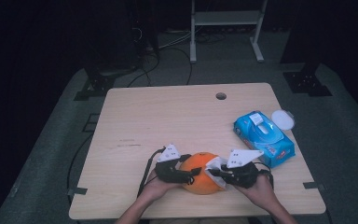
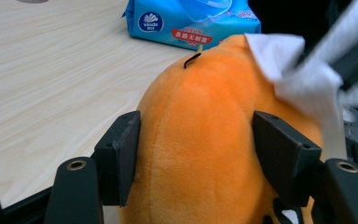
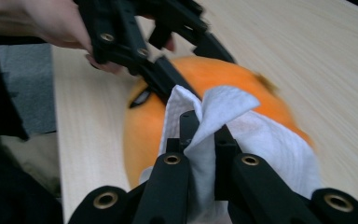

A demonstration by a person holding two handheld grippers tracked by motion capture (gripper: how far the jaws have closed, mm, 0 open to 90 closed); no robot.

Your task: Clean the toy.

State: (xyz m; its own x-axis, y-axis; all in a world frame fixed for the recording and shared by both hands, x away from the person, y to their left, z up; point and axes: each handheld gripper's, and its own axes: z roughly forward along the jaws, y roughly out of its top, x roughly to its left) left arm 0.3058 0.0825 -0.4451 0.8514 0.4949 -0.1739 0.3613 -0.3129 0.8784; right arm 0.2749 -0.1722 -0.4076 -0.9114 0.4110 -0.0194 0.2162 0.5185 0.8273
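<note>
An orange plush toy [image 1: 201, 172] lies near the front edge of the wooden table [image 1: 168, 121]. My left gripper [image 1: 192, 173] is shut on the plush [image 2: 200, 144], one black pad pressing each flank. My right gripper [image 1: 214, 173] is shut on a white wipe [image 3: 205, 135] that is bunched up between its jaws and drapes over the plush [image 3: 214, 77]. In the left gripper view the wipe [image 2: 303, 79] lies against the upper right of the toy. In the right gripper view the left gripper [image 3: 154, 51] and the hand holding it are behind the toy.
A blue pack of wet wipes [image 1: 263, 137] lies to the right, with a round white lid [image 1: 283, 119] beside it near the table's right edge. A cable hole [image 1: 221, 96] sits near the far edge. A metal stand [image 1: 226, 28] is on the floor beyond.
</note>
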